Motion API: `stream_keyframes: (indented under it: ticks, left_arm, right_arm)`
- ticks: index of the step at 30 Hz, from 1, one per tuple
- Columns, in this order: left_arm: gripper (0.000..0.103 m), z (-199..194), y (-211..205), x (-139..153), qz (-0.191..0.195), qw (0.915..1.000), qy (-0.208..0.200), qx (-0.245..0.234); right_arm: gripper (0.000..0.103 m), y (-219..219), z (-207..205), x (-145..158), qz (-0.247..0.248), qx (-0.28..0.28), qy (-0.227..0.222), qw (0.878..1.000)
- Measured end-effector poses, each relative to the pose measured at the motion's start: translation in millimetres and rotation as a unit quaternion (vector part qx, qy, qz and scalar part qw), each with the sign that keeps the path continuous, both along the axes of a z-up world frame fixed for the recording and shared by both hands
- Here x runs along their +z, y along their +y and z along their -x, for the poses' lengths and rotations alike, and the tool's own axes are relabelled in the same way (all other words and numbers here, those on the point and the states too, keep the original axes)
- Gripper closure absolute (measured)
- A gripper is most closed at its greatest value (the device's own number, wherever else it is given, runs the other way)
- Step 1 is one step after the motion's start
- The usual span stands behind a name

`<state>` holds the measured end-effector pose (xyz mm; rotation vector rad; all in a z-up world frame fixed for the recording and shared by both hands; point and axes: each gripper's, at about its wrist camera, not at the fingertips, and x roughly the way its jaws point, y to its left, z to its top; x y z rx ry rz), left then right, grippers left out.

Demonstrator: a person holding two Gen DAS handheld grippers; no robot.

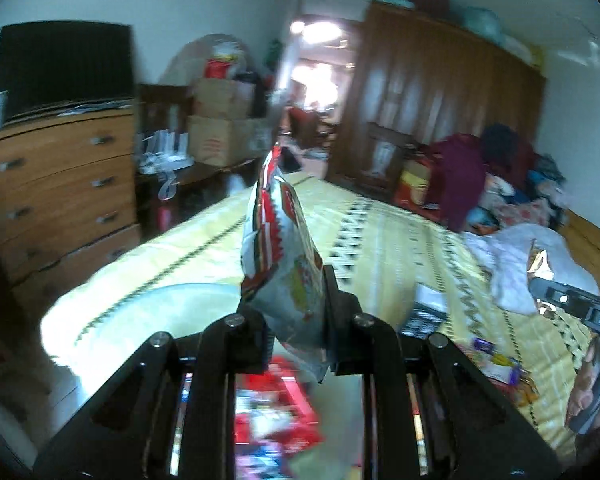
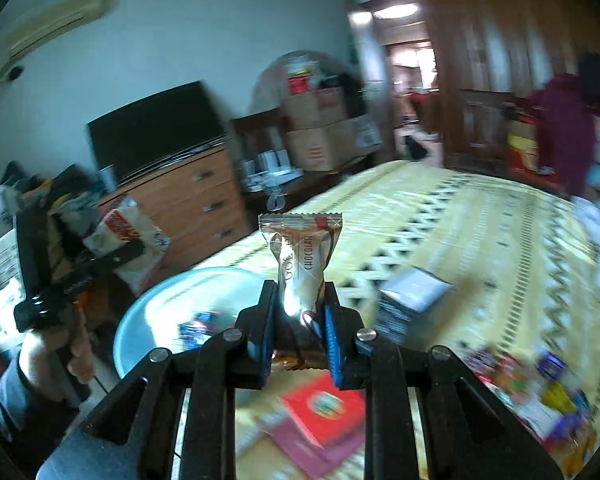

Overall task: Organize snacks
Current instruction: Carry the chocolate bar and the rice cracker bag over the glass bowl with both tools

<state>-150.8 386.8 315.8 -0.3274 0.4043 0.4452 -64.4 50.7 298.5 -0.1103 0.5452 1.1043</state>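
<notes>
My left gripper [image 1: 290,300] is shut on a white and red snack bag [image 1: 278,248] that stands up between its fingers, high over the yellow bed [image 1: 400,232]. In the right wrist view my right gripper [image 2: 300,300] is shut on a silver chocolate packet [image 2: 302,256], also lifted above the bed. A pale blue bowl [image 2: 156,320] with a blue wrapped snack inside sits at the bed's left edge. Red snack packs [image 2: 320,408] lie under the right gripper, and several small wrapped snacks [image 2: 540,384] lie at the lower right. The left gripper with its bag [image 2: 120,232] shows at the left of the right wrist view.
A grey box [image 2: 412,296] lies on the bed ahead. A wooden dresser [image 1: 60,184] with a dark screen stands left, cardboard boxes [image 1: 224,128] behind it, a brown wardrobe [image 1: 440,112] at the back, and a heap of clothes [image 1: 500,184] on the bed's far right.
</notes>
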Motion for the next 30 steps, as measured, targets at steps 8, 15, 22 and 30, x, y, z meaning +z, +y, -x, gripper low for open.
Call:
stream_keyframes:
  ticks: [8, 15, 22, 30]
  left_arm:
    - [0.083, 6.0, 43.6, -27.6, 0.025, 0.998, 0.027, 0.051]
    - [0.083, 0.6, 59.6, -39.7, 0.033, 0.9972, 0.045, 0.049]
    - [0.083, 5.5, 69.2, -43.2, 0.04, 0.9966, 0.055, 0.047]
    - [0.083, 3.9, 71.6, -43.9, 0.043, 0.9966, 0.059, 0.038]
  right_arm:
    - [0.08, 122.3, 15.4, -11.2, 0.039, 0.066, 0.024, 0.997]
    - [0.08, 188.2, 21.2, -39.8, 0.069, 0.094, 0.049, 0.992]
    - [0.08, 204.5, 18.2, -59.3, 0.084, 0.099, 0.058, 0.99]
    - [0.08, 204.0, 15.7, -64.3, 0.09, 0.094, 0.061, 0.99]
